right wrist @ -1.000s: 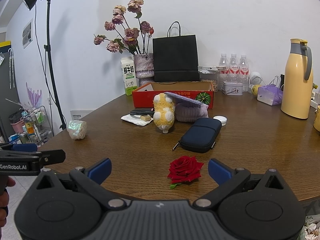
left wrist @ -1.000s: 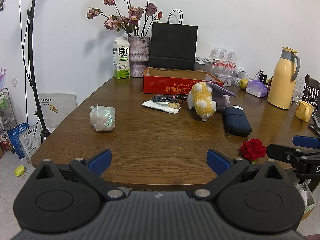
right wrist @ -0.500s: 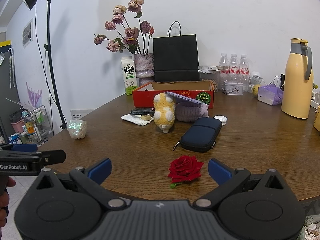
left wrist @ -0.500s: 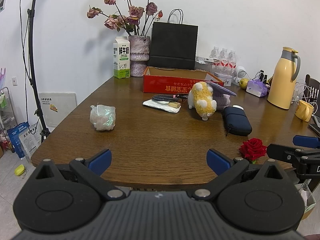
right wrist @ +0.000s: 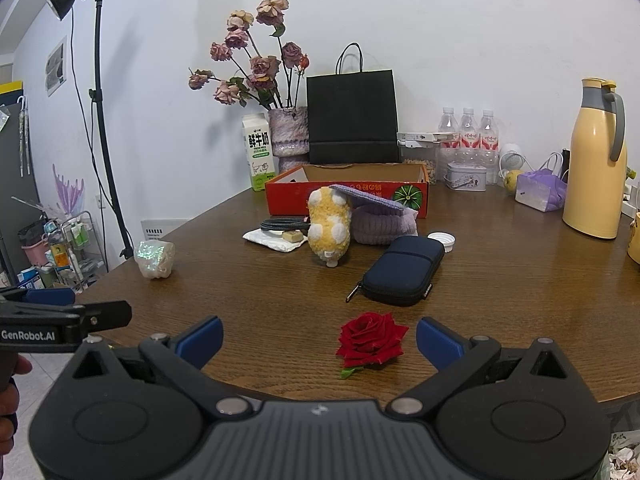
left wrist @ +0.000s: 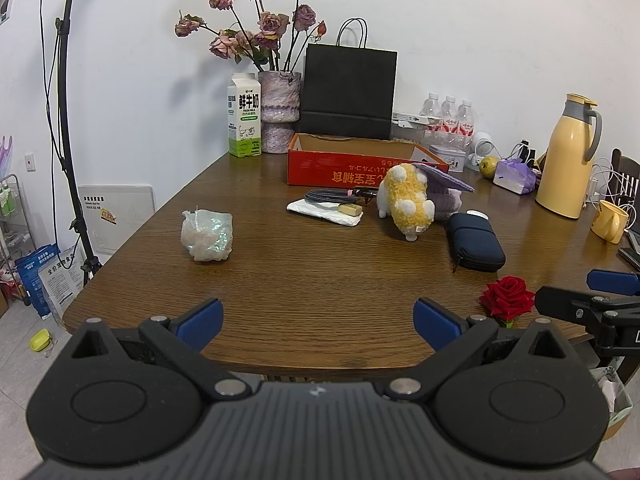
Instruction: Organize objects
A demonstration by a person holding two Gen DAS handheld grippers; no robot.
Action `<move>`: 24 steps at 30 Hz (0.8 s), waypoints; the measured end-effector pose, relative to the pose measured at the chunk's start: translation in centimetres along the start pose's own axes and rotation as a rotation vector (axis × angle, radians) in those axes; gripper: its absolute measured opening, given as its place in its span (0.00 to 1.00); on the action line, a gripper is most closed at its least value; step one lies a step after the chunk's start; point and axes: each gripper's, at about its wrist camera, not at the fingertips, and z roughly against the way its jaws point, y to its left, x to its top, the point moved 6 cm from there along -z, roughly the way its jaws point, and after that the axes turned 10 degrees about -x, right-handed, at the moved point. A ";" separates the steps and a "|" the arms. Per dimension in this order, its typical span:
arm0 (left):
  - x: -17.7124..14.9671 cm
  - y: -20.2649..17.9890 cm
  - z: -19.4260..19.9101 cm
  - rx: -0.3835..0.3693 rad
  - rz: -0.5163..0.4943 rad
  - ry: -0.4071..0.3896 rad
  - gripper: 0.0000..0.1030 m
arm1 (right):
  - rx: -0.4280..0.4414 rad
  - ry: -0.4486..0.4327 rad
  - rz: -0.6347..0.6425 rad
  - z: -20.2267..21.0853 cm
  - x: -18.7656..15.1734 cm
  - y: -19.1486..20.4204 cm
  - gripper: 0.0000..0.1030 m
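A red rose head [right wrist: 371, 340] lies near the table's front edge, between my right gripper's [right wrist: 319, 340] open fingers; it also shows in the left wrist view [left wrist: 507, 299]. Behind it lie a dark blue zip case [right wrist: 404, 270], a yellow plush toy [right wrist: 329, 226], a purple pouch [right wrist: 380, 220] and a red cardboard box [right wrist: 348, 196]. A shiny crumpled wrapper [left wrist: 207, 235] sits at the left. My left gripper [left wrist: 319, 322] is open and empty over the table's front edge.
A white cloth with a cable and small block [left wrist: 332, 210], a white cap [right wrist: 441, 239], a milk carton [left wrist: 244, 120], a flower vase [left wrist: 279, 112], a black bag [left wrist: 349, 92], water bottles [right wrist: 468, 132], a yellow thermos [left wrist: 570, 160] and a yellow mug [left wrist: 610, 222]. A lamp stand [left wrist: 68, 120] is left of the table.
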 end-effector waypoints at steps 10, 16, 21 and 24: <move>-0.3 0.3 -0.2 0.003 0.002 0.007 1.00 | -0.003 0.001 0.004 -0.1 0.1 0.0 1.00; -0.6 0.8 -0.7 0.012 0.001 0.015 1.00 | -0.016 0.005 0.009 -1.0 -0.1 -0.2 1.00; -0.7 1.0 -1.7 0.011 -0.004 0.025 1.00 | -0.026 0.004 0.000 -2.3 -0.6 -0.8 1.00; -0.7 1.4 -2.4 0.013 0.004 0.032 1.00 | -0.036 0.017 0.006 -3.4 -1.0 -1.0 1.00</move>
